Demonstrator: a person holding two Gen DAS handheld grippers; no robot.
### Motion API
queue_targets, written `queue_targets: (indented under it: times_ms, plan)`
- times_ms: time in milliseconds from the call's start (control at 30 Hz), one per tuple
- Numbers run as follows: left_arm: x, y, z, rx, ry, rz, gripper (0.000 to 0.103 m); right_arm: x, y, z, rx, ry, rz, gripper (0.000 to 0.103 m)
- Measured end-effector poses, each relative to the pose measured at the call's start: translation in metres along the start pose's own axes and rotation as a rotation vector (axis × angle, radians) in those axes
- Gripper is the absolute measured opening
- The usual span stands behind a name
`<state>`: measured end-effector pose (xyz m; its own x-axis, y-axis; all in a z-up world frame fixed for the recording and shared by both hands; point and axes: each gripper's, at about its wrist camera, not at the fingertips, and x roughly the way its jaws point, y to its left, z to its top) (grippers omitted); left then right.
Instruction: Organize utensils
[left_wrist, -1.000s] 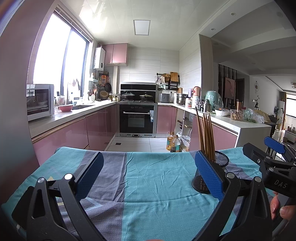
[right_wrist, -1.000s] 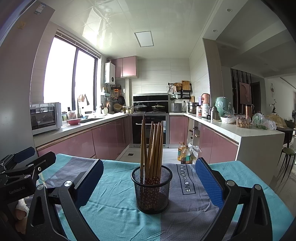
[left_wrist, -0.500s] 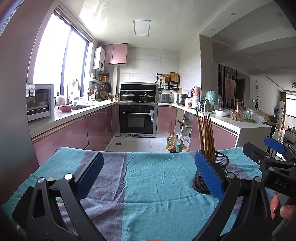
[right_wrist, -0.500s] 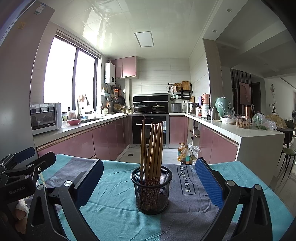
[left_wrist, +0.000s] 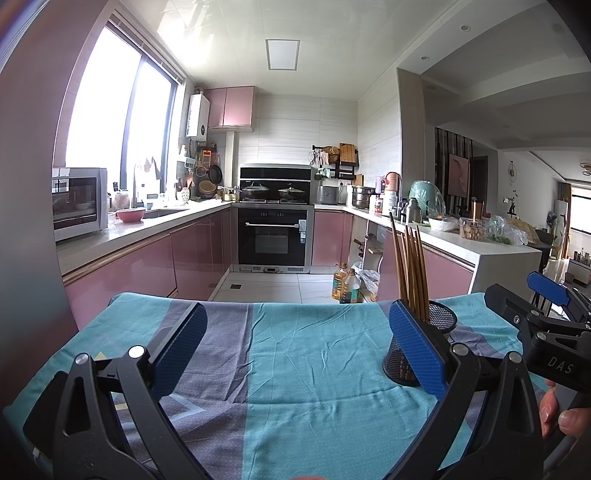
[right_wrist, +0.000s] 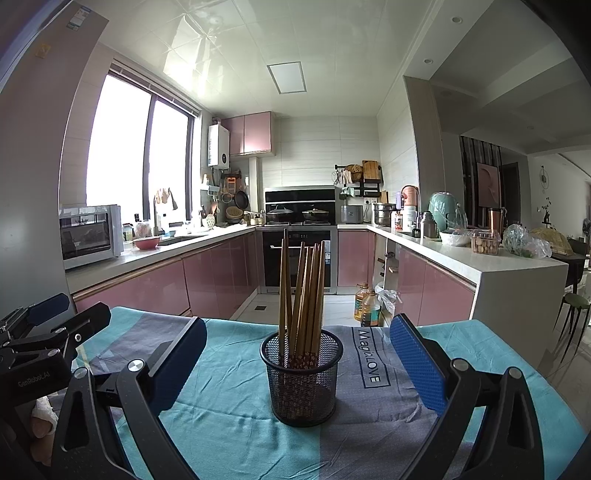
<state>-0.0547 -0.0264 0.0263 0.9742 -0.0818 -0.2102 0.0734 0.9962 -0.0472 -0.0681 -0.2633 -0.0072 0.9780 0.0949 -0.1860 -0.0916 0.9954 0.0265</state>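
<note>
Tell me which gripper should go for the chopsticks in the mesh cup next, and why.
Right. The right gripper is open with the mesh cup and chopsticks centred between its fingers. The left gripper, also open, faces bare tablecloth; the cup sits off to its right.

Both the left gripper (left_wrist: 297, 345) and right gripper (right_wrist: 297, 352) hover spread wide, apparently holding nothing.
</note>
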Motion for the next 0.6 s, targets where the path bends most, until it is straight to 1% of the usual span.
queue_targets:
  times_ms: [600]
  plan:
    - [-0.0001, -0.0005, 0.0004, 0.001, -0.001, 0.001, 0.097, -0.0002, 0.0004, 0.0004, 0.004, 0.003, 0.0, 0.096]
